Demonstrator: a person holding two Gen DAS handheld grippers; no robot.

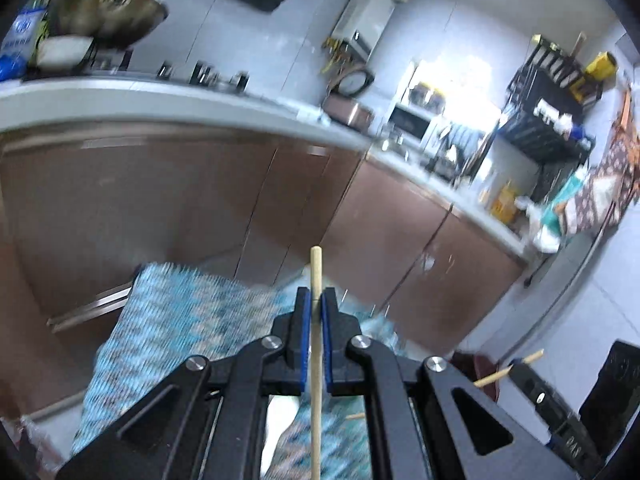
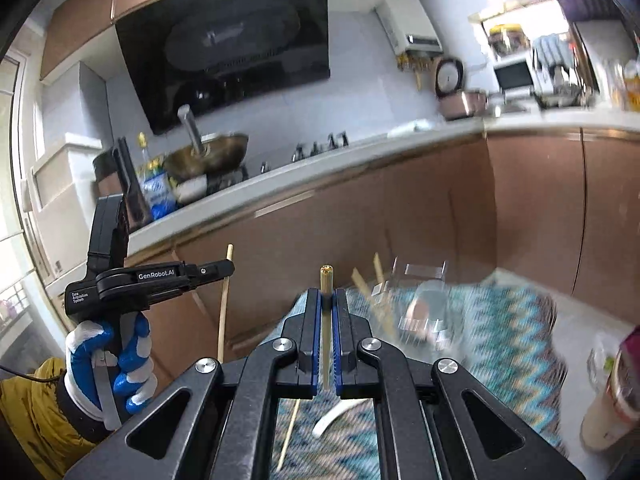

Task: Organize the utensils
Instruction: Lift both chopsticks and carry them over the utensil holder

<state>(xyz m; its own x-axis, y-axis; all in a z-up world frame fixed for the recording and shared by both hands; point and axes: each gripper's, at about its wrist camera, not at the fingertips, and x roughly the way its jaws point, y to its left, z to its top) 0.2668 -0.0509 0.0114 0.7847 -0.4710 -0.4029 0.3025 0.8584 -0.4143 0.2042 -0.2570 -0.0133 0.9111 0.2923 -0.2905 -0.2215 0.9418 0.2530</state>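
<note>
In the left wrist view my left gripper [image 1: 316,295] is shut on a pale wooden chopstick [image 1: 316,264] that stands upright between the blue pads. At the lower right, my right gripper [image 1: 520,368] holds a second chopstick [image 1: 532,358]. In the right wrist view my right gripper [image 2: 328,294] is shut on that chopstick [image 2: 326,276], seen nearly end on. A gloved hand [image 2: 132,360] holds the left gripper [image 2: 228,268] at the left, its chopstick [image 2: 223,308] hanging down. Both are above a teal zigzag cloth [image 2: 500,340]. A clear holder [image 2: 424,304] with chopsticks [image 2: 376,280] stands on it.
A white spoon [image 2: 330,420] and a loose chopstick [image 2: 290,436] lie on the cloth below my right gripper. A cup [image 2: 608,404] stands at the right edge. Brown cabinets [image 1: 160,200] and a white counter [image 1: 180,100] with a wok [image 2: 208,154] lie ahead.
</note>
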